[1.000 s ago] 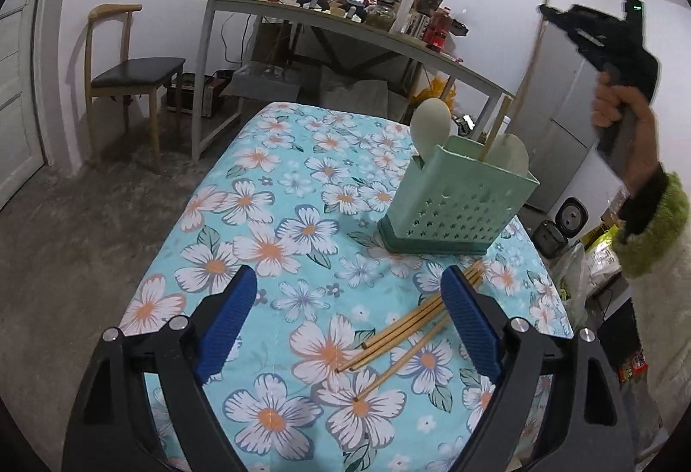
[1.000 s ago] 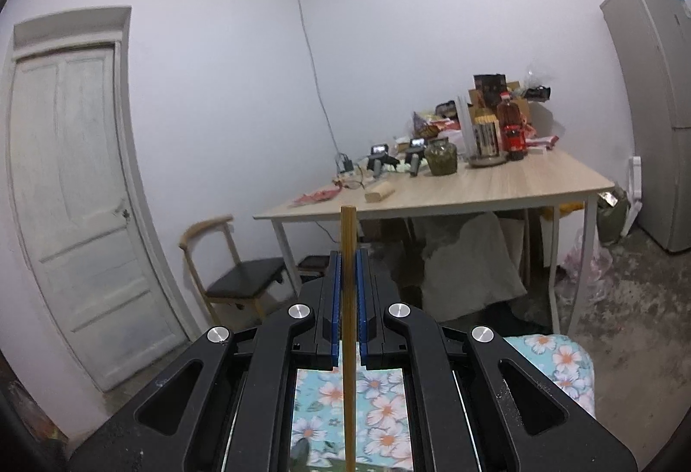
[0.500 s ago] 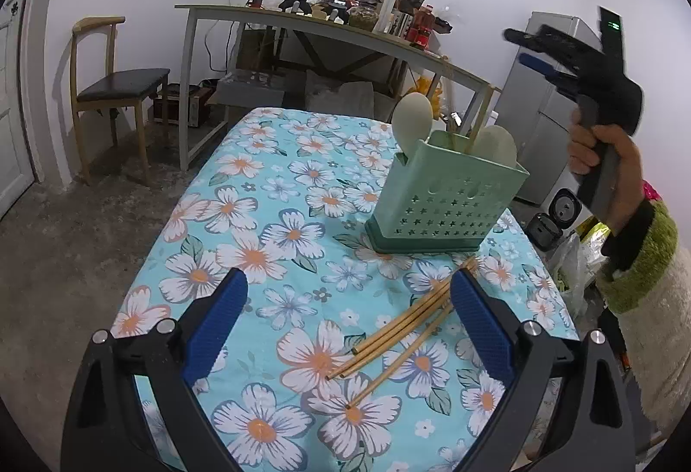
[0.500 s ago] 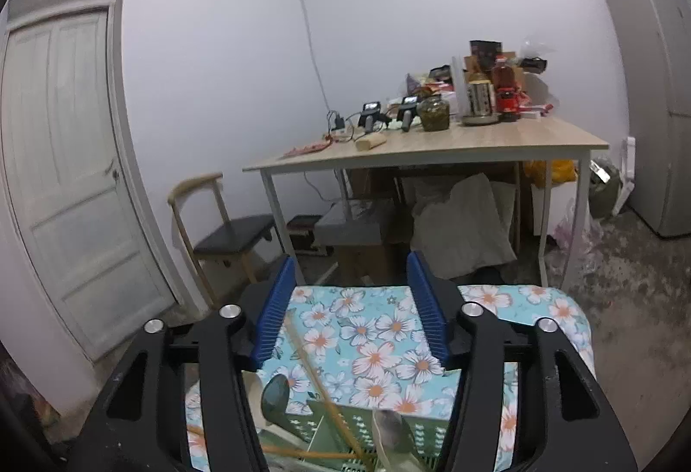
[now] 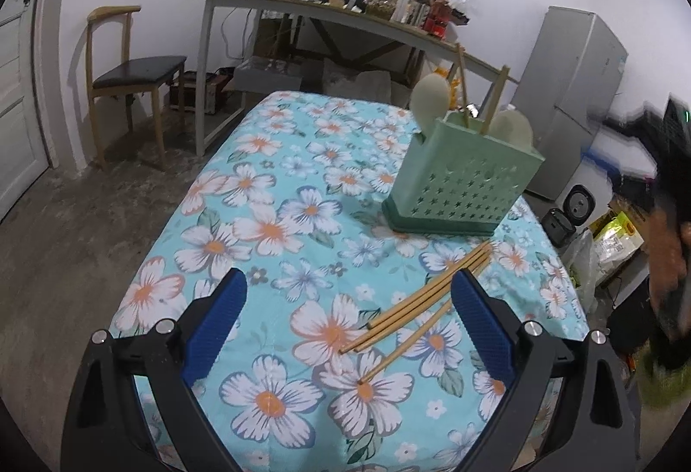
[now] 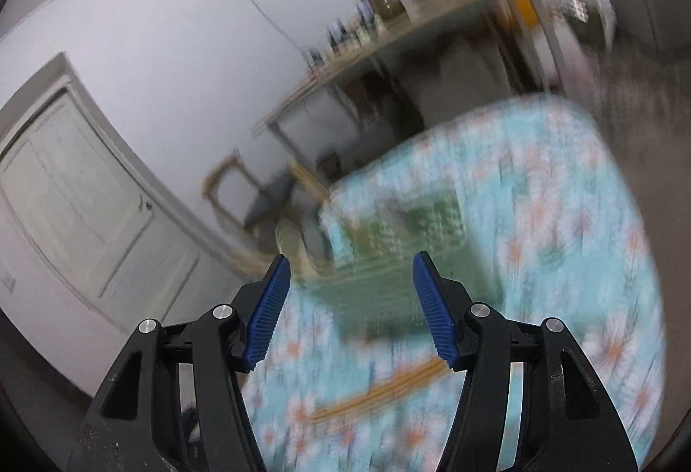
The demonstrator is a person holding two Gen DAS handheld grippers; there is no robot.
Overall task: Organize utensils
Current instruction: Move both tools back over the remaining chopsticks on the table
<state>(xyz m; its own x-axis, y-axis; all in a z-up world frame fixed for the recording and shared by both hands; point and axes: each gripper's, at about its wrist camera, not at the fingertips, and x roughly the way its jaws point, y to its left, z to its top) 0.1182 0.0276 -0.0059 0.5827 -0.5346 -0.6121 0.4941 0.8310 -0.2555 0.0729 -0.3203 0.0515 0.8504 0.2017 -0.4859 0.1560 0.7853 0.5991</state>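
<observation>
Since the earlier frame our right gripper [image 6: 347,310] has released its chopstick into the green holder [image 5: 468,180]; its jaws have just been opening, now empty. Our left gripper [image 5: 345,321] hovers, fingers wide apart, over the loose chopsticks [image 5: 425,299] on the tablecloth [image 5: 276,213]. We judge another pickup is next, requiring a close on one stick.

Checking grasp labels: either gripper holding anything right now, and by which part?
Nothing held. Left gripper open above the loose chopsticks; right gripper, jaws just opened, empty.
</observation>
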